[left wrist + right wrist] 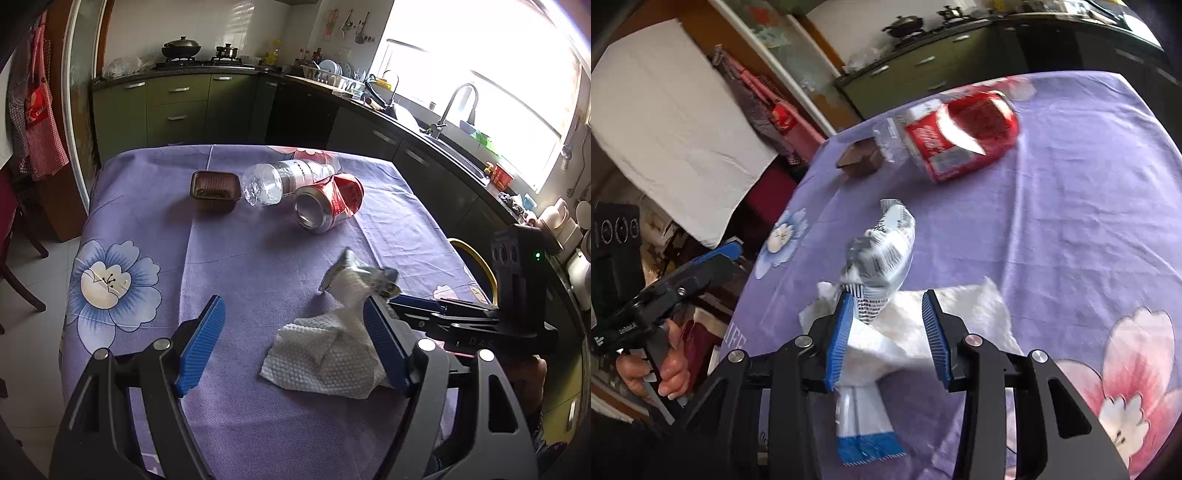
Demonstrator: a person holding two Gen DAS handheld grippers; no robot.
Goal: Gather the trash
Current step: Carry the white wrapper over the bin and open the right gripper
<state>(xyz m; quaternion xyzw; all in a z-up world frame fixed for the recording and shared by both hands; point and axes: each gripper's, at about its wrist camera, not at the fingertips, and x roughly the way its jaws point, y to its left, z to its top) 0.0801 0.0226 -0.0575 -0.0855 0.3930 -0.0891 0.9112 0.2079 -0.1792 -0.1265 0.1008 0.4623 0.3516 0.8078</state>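
- Right gripper [888, 325]: jaws part open around a crumpled silver wrapper [882, 251]; wrapper touches left pad, probably not clamped (blurred)
- Left gripper [291, 343]: wide open, empty, over the paper towel [328, 354]
- Far on the purple tablecloth [240, 258]: red can [332, 201], plastic bottle [280, 181], brown tray [214, 190]

The left gripper's right pad [384, 343] covers one edge of the paper towel [325, 354], and the silvery wrapper [364, 275] above it is blurred, its print unreadable. In the right wrist view the crushed red can [964, 136] and the clear bottle [892, 134] behind it are smeared, and the can hides most of the bottle. There the brown tray [860, 157] is too blurred to show its inside.
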